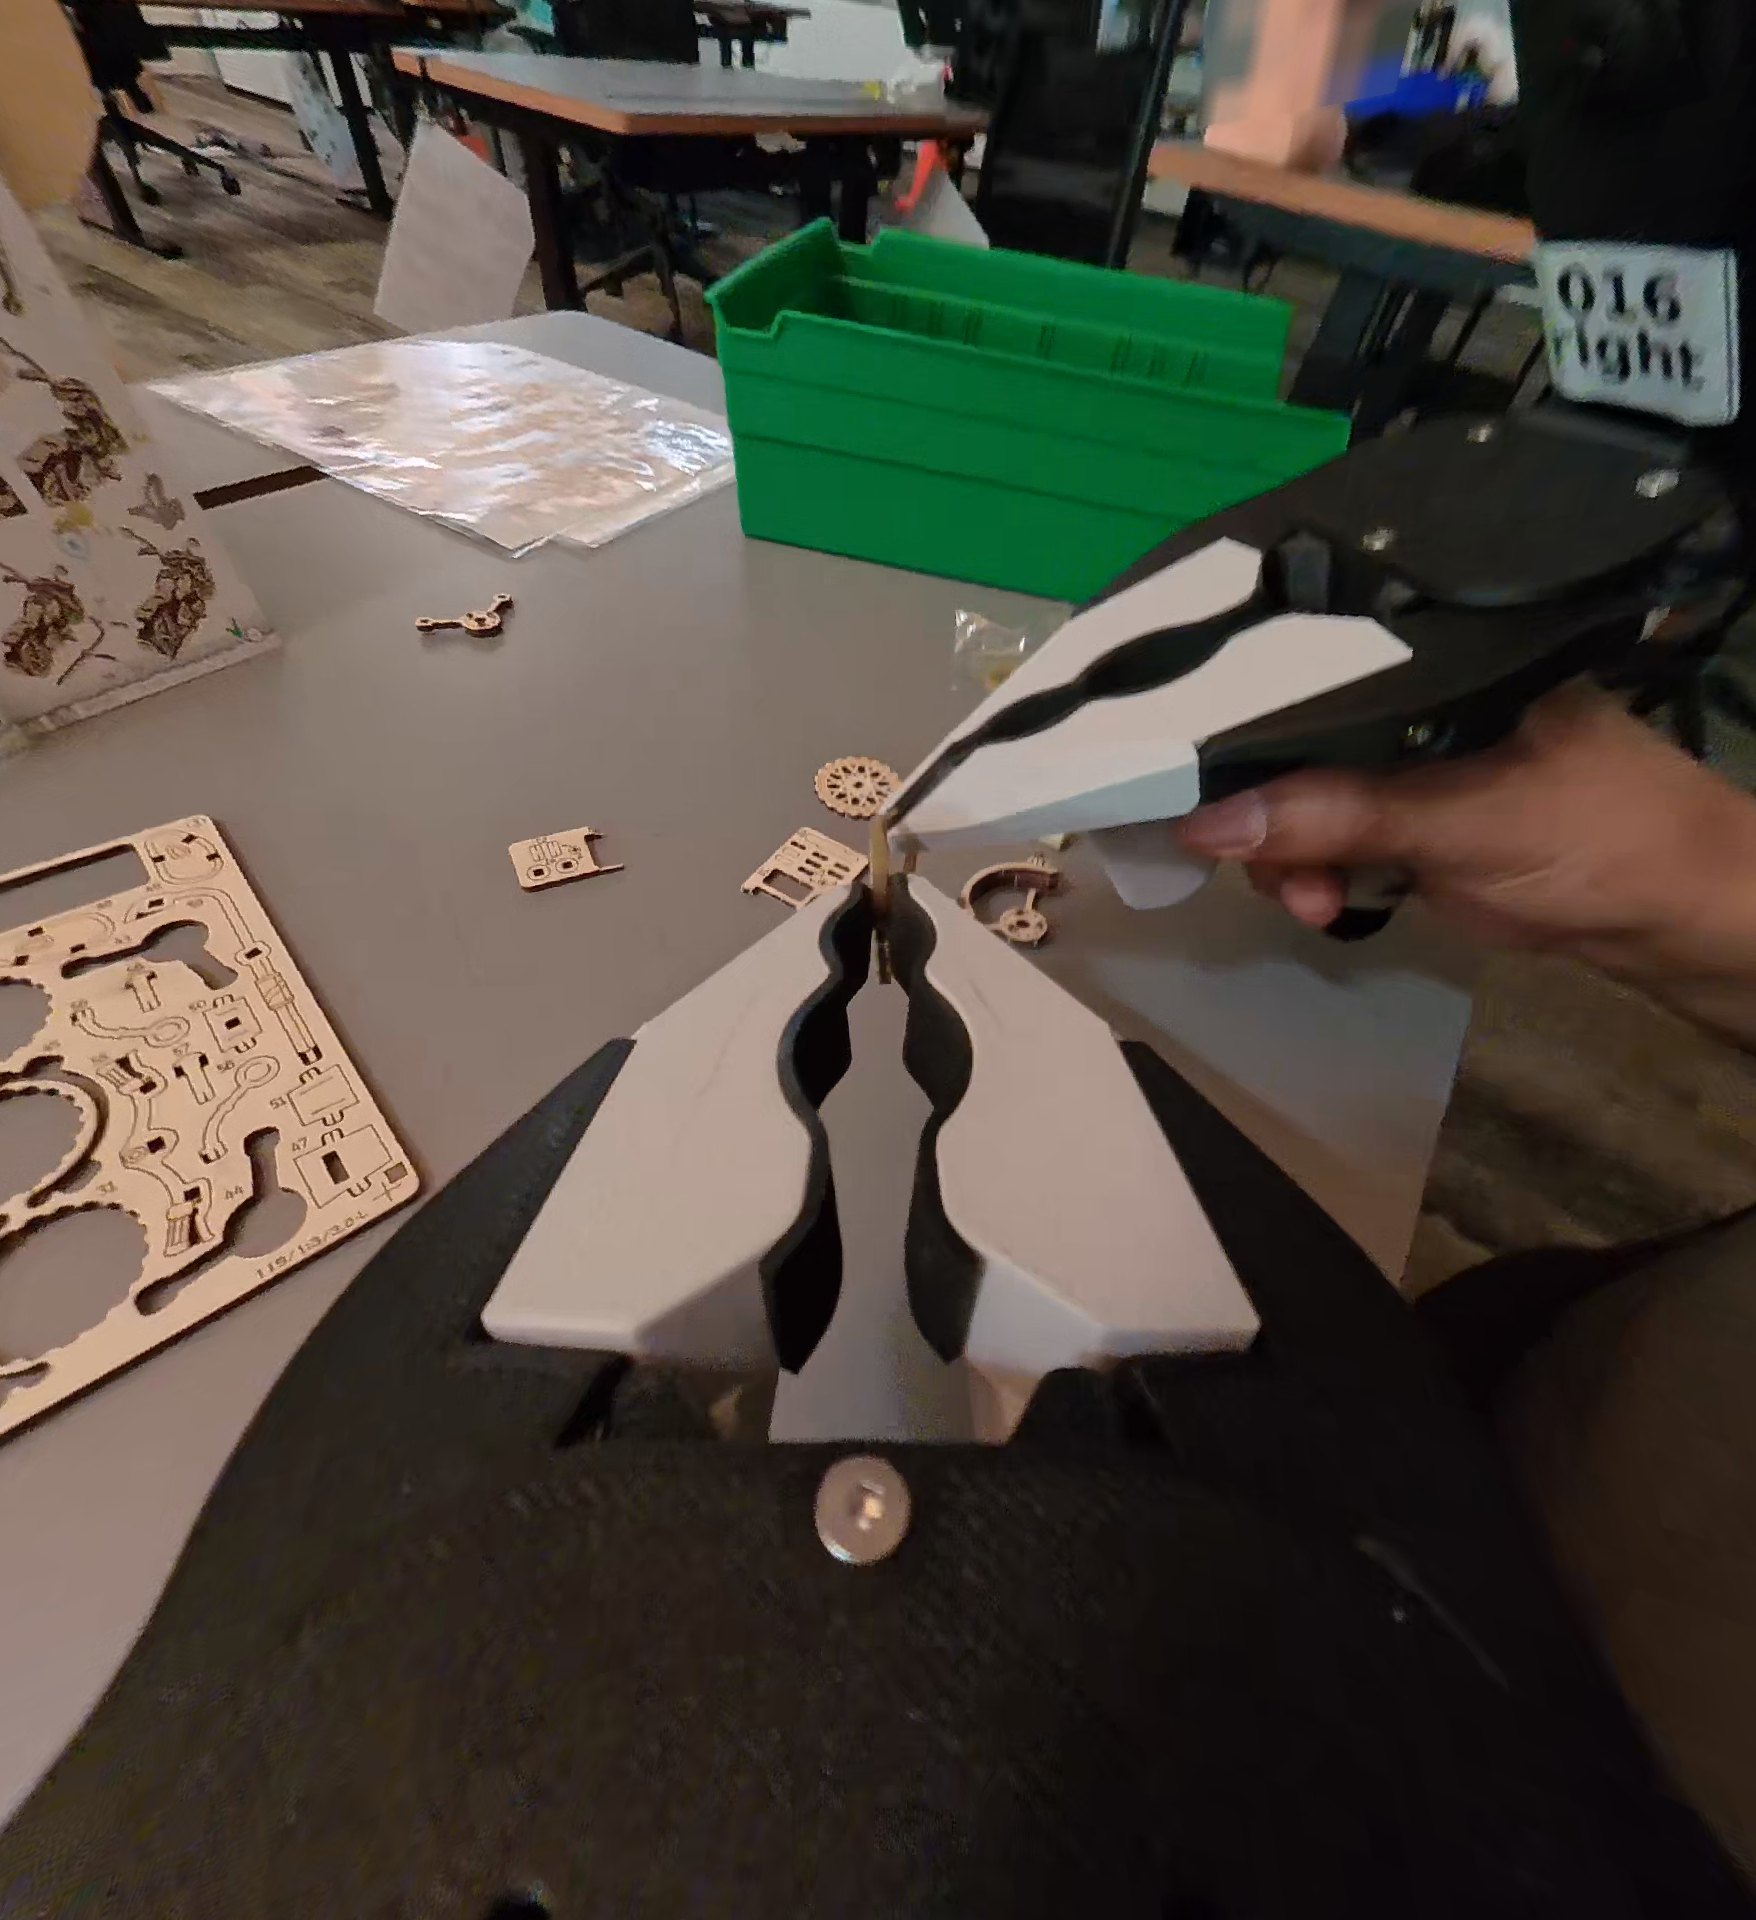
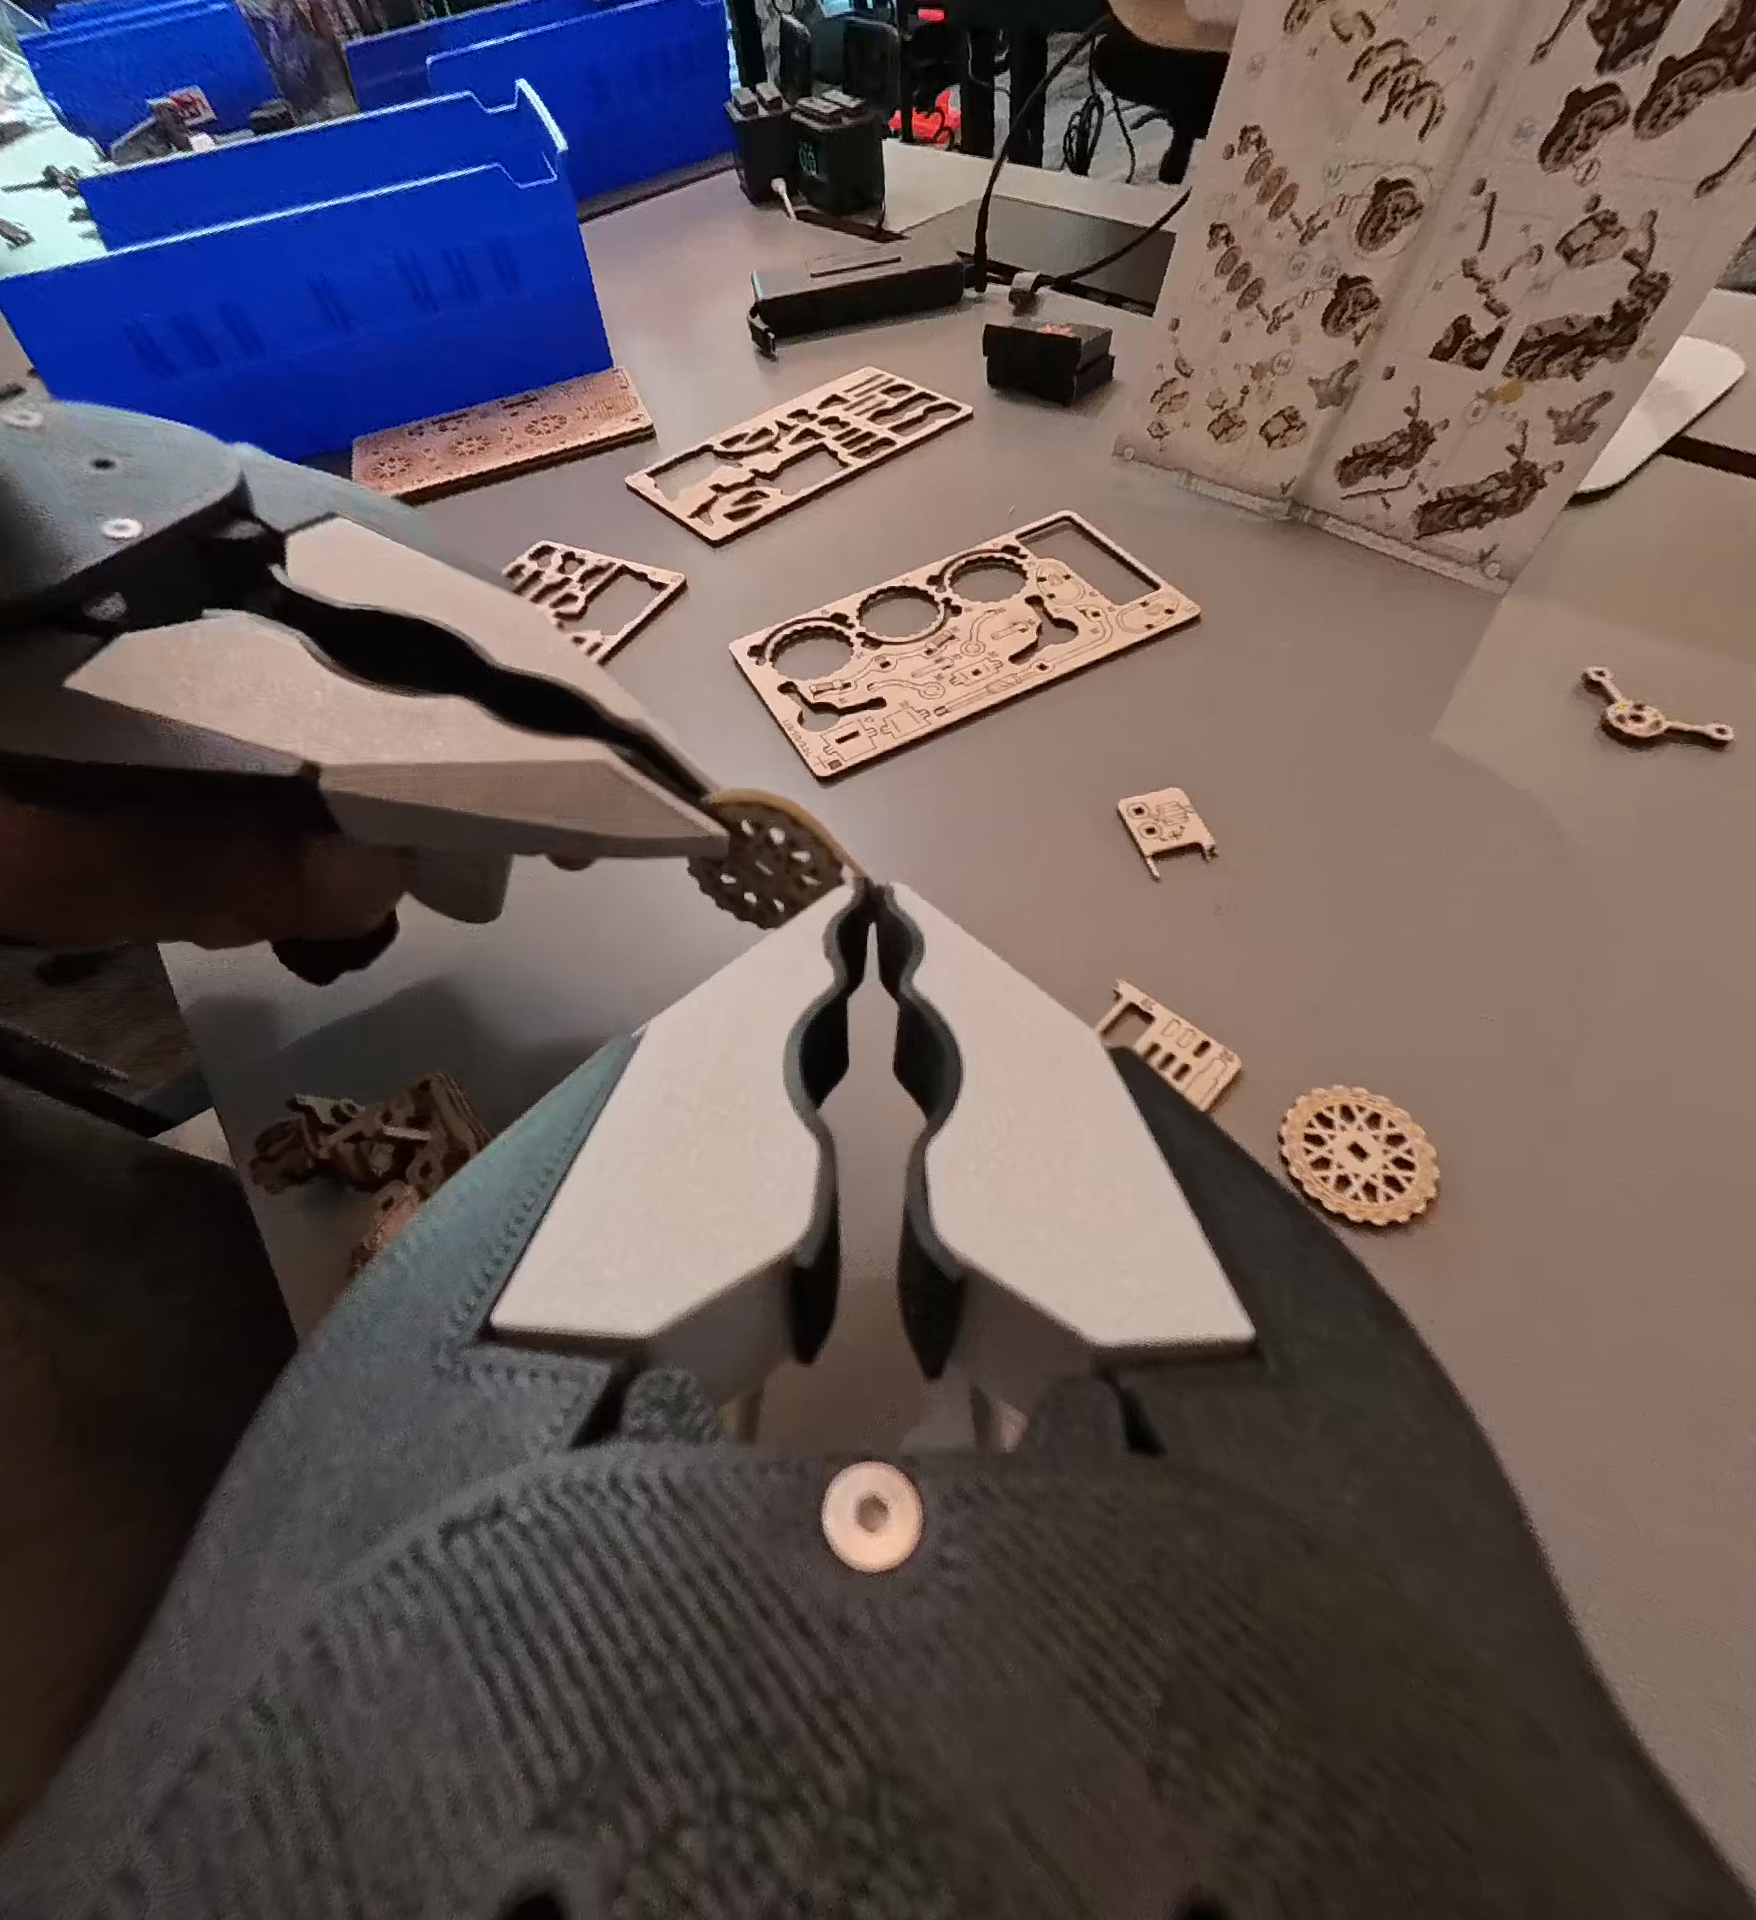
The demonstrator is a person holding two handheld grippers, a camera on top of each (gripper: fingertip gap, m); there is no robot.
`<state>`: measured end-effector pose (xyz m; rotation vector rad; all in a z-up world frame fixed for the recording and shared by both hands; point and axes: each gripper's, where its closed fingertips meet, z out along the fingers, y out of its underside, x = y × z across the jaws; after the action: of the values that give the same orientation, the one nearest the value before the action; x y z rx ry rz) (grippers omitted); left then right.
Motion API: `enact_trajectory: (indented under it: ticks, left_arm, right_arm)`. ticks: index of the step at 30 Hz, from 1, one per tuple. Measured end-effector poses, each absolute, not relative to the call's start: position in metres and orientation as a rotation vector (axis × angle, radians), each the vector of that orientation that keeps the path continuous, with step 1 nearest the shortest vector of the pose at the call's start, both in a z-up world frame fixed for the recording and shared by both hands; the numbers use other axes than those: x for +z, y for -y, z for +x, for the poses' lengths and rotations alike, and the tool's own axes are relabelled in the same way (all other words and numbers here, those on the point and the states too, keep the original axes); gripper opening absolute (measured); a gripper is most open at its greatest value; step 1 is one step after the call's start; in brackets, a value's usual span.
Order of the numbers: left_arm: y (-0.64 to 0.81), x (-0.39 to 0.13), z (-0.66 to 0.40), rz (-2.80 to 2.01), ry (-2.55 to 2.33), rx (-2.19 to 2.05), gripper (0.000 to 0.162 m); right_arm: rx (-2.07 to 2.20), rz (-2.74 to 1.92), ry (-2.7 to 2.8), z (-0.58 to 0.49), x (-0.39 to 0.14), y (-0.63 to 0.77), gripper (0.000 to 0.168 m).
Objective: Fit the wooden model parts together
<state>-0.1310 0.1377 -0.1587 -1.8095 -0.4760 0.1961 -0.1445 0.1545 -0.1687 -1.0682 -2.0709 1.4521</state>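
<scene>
Wooden gear [image 2: 765, 857]: gripped edge-on above the grey table [image 2: 1373, 935], clamped at the left gripper [image 1: 886, 914] tips; seen only as a thin strip in the left wrist view.
Hidden: the gear's upper left rim is covered by the left fingers; what the right tips pinch is too small to be made out.
Right gripper [image 2: 872, 896]: brought in from the right, held in a hand [image 1: 1476, 842], tips closed against the gear's edge.
Loose parts: a second gear [image 2: 1359, 1155] is seen lying flat, near right; a punched sheet [image 2: 967, 644] lies farther off.
</scene>
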Motion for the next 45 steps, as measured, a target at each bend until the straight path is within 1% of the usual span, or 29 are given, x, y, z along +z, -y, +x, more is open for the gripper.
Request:
enact_trajectory:
  ticks: [6, 16, 24, 34, 40, 45]
  left_arm:
    - [-0.135, -0.146, -0.134, -1.697, 0.531, 0.135, 0.0]
    - [-0.13, -0.131, -0.137, -1.485, 0.643, -0.104, 0.0]
    - [-0.126, -0.131, -0.144, -1.35, 0.746, -0.23, 0.0]
    - [-0.123, -0.13, -0.15, -1.306, 0.775, -0.238, 0.0]
    - [-0.124, -0.129, -0.149, -1.227, 0.811, -0.356, 0.0]
    - [-0.125, -0.131, -0.147, -1.252, 0.786, -0.403, 0.0]
  right_arm:
    - [1.541, -1.109, 2.065, -0.143, -0.168, -0.148, 0.0]
    - [1.709, -1.188, 2.048, -0.14, -0.162, -0.141, 0.0]
    - [1.885, -1.319, 2.037, -0.136, -0.162, -0.131, 0.0]
    - [1.985, -1.349, 1.971, -0.136, -0.158, -0.127, 0.0]
    - [2.026, -1.373, 1.97, -0.135, -0.157, -0.128, 0.0]
    - [2.054, -1.414, 1.951, -0.136, -0.159, -0.13, 0.0]
